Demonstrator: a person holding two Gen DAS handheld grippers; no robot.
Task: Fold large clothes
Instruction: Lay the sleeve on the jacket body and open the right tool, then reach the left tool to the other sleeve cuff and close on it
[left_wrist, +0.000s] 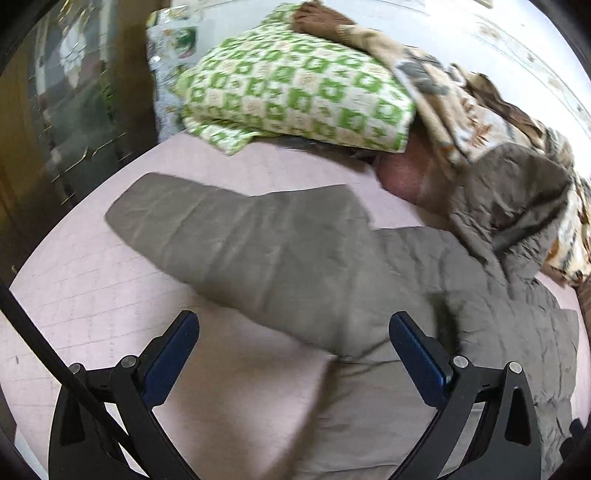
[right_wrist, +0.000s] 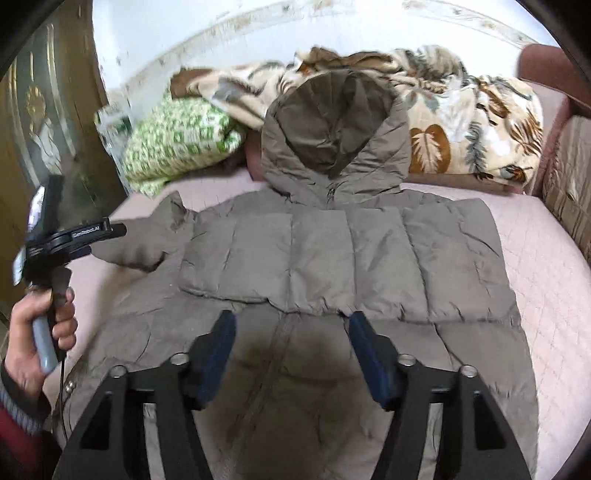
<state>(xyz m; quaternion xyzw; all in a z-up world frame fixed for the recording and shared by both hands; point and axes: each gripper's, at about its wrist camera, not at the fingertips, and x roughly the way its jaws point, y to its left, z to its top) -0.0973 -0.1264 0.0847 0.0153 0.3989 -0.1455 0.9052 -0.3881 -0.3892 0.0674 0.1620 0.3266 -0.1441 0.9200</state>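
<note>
A grey-brown hooded puffer jacket (right_wrist: 295, 369) lies front up on the pink bedsheet (right_wrist: 550, 302), with its hood (right_wrist: 332, 129) at the far end. One sleeve (right_wrist: 332, 258) is folded flat across the chest. The other sleeve (left_wrist: 221, 236) stretches out sideways over the sheet. My right gripper (right_wrist: 293, 332) hovers open above the zip, just below the folded sleeve's edge, and holds nothing. My left gripper (left_wrist: 295, 332) is wide open above the outstretched sleeve near the armpit, also holding nothing. In the right wrist view a hand (right_wrist: 33, 332) holds the left gripper (right_wrist: 107, 230) beside that sleeve.
A folded green-and-white checked quilt (left_wrist: 295, 92) and a leaf-patterned blanket (right_wrist: 472, 122) are piled at the head of the bed behind the hood. A dark wooden cabinet (right_wrist: 40, 110) stands at the left. A padded rail (right_wrist: 569, 192) borders the right side.
</note>
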